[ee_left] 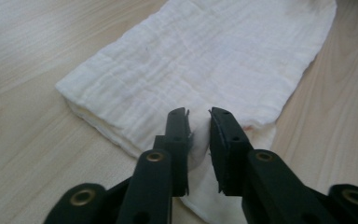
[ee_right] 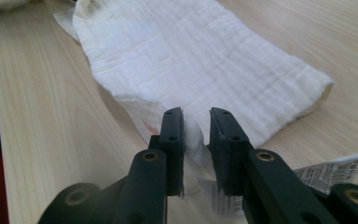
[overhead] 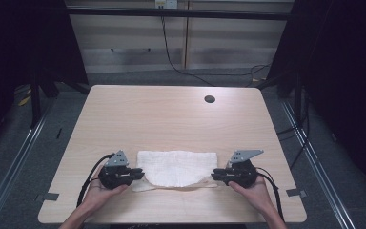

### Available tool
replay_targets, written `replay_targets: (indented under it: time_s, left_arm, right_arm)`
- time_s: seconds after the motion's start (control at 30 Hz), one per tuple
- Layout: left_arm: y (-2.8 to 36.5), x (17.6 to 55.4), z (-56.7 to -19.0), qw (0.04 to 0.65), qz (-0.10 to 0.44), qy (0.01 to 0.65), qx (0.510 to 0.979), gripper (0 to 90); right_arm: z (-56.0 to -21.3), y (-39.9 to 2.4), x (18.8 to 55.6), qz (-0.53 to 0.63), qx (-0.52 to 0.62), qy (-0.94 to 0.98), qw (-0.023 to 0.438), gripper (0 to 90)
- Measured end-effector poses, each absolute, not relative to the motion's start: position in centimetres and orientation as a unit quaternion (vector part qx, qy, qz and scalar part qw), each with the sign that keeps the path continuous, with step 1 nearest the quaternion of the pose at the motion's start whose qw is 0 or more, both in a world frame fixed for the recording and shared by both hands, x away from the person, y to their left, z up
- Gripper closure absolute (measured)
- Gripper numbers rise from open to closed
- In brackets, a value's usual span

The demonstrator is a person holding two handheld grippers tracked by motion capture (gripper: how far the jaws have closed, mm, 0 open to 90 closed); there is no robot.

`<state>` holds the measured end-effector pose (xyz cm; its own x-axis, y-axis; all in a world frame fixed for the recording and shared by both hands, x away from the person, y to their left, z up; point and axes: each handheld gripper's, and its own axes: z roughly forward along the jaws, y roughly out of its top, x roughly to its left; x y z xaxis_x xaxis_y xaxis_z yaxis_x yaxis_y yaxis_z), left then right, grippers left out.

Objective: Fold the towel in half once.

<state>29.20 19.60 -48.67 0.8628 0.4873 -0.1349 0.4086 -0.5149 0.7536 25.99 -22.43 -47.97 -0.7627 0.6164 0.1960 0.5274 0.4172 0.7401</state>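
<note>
Low over the near edge of the table (overhead: 171,114), both hands lie palm-up, the left gripper (overhead: 132,175) and right gripper (overhead: 219,175) pointing inward at the folded white cloth (overhead: 177,168) (lying flat between them). Each pair of jaws stands slightly parted around a cloth corner, not pinching.

One folded white cloth (overhead: 177,167), one wooden table (overhead: 171,114), two grippers, two hands, one label (ee_right: 335,173)

Print on care label (ee_right: 336,173) too small to read; cloth (ee_left: 205,60) corner cut off by top edge, near end hidden behind jaws.
</note>
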Motion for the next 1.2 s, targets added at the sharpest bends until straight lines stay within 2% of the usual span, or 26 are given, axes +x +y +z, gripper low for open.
replay_targets:
  time_s: [0.17,0.37,0.47,0.6,0.73,0.93,1.2]
  left_arm:
    - [20.3,29.1,-47.9,0.438,0.057,0.26,0.859,66.2]
    - [21.0,29.8,-47.4,0.454,0.058,0.276,0.845,62.8]
    - [20.8,30.3,-47.3,0.451,0.067,0.277,0.846,64.3]
    - [19.5,32.7,-47.6,0.445,0.059,0.288,0.846,74.4]
    - [18.1,34.1,-48.1,0.435,0.063,0.289,0.85,77.2]
    - [17.4,34.7,-49.7,0.405,0.069,0.296,0.863,76.4]
    - [18.0,33.7,-50.3,0.391,0.08,0.278,0.874,77.1]
  right_arm:
    - [-47.1,-22.8,25.8,0.432,0.341,0.833,0.06,70.0]
    - [-46.4,-23.1,25.9,0.443,0.345,0.825,0.063,66.2]
    - [-46.5,-23.0,26.2,0.44,0.347,0.825,0.063,67.6]
    - [-46.9,-22.1,28.2,0.422,0.348,0.834,0.065,73.3]
    - [-47.6,-21.3,30.6,0.406,0.358,0.838,0.072,75.8]
    - [-49.1,-21.1,32.0,0.389,0.375,0.838,0.072,75.7]
    - [-49.8,-21.2,31.0,0.355,0.376,0.851,0.09,74.0]
